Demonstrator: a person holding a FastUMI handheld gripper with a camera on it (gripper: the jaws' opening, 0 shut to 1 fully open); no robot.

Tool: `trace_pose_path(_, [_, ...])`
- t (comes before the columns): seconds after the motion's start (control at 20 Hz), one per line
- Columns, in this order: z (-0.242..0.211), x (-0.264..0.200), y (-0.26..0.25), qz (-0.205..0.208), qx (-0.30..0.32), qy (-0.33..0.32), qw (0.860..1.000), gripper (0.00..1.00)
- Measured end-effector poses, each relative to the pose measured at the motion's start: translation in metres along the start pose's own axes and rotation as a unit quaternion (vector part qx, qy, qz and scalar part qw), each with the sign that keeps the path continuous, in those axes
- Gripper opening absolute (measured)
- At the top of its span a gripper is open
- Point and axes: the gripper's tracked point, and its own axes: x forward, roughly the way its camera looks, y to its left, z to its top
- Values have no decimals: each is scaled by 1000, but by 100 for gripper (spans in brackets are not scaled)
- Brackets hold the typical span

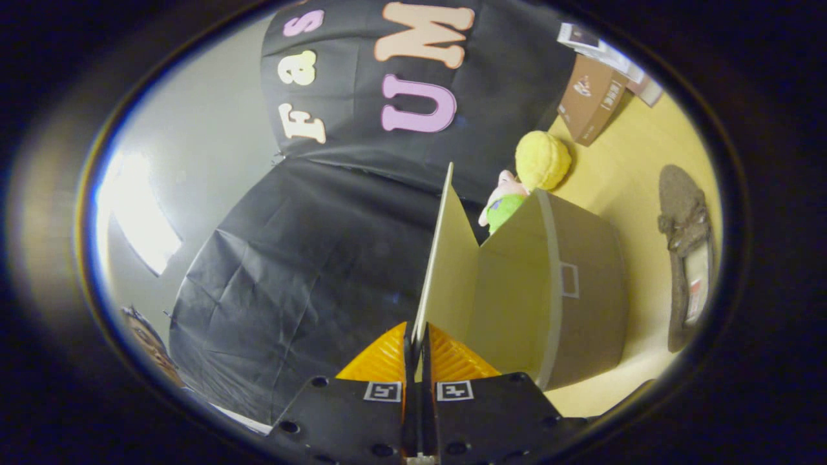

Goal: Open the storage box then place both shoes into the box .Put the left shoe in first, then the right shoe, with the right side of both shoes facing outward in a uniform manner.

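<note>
Here, the gripper [417, 345] was clenched on the lid [446, 258] of the storage box [568, 290], both orange fingers [381, 358] pressing its near edge, the lid raised edge-on. Beyond the box lay a plush toy [526, 177]; one grey shoe [688, 252] rested well apart on the yellow floor [620, 174], near a cardboard carton [591, 97].

Yellow floor [620, 174], storage box [581, 303], shoe [688, 252], plush toy [539, 165], carton [591, 97]
</note>
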Motion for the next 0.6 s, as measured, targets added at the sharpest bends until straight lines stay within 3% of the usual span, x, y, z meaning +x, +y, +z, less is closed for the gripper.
trace_pose_path(0.15, [-8,17,32,-18,-59,6,998,6])
trace_pose_path(0.6, [-61,91,82,-21,-130,47,990,6])
